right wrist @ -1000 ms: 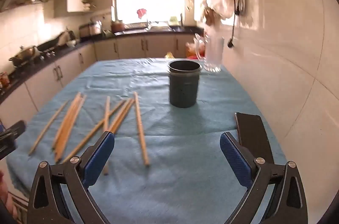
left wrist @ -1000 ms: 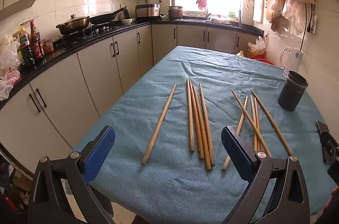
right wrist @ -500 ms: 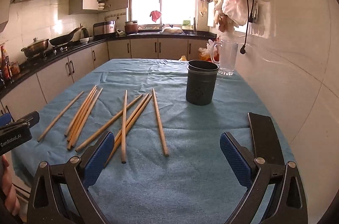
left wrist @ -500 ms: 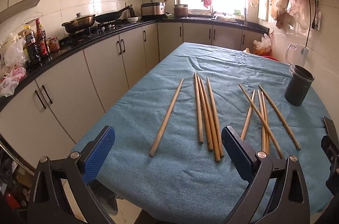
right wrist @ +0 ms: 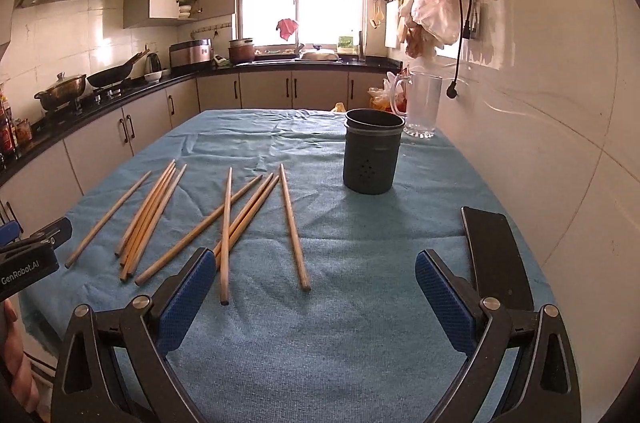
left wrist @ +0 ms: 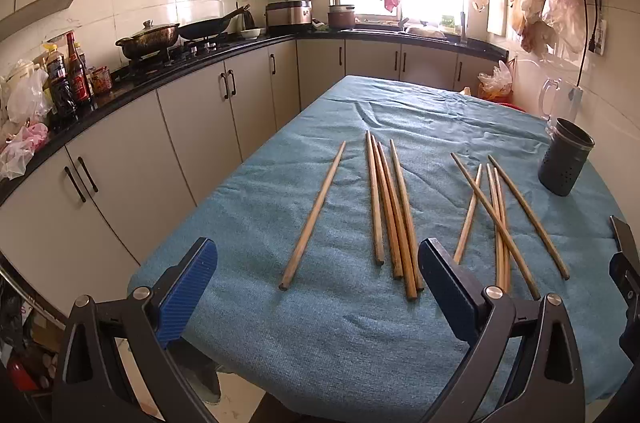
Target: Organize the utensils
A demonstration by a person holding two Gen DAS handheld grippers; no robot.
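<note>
Jaws of the left gripper (left wrist: 316,281) and right gripper (right wrist: 310,289) gape wide, holding nothing. No chopsticks (right wrist: 294,231) are picked up yet; next, I judge, is closing on 1 and carrying it to the dark holder (right wrist: 372,157) at center frame.

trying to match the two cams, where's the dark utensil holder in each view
Left wrist: holder at the far right edge, right of the chopsticks.
Right wrist: holder just right of centre, upright on the blue cloth.
Shared landmark: the glass pitcher right behind it.

Left gripper (left wrist: 316,287) w/ blue-padded fingers (left wrist: 188,287): jaws wide apart, nothing between. Long wooden chopsticks (left wrist: 390,207) lie loose on teal cloth-covered table (left wrist: 320,335), 12 o'clock. Dark perforated cylindrical holder (left wrist: 565,161) upright, 2 o'clock.
</note>
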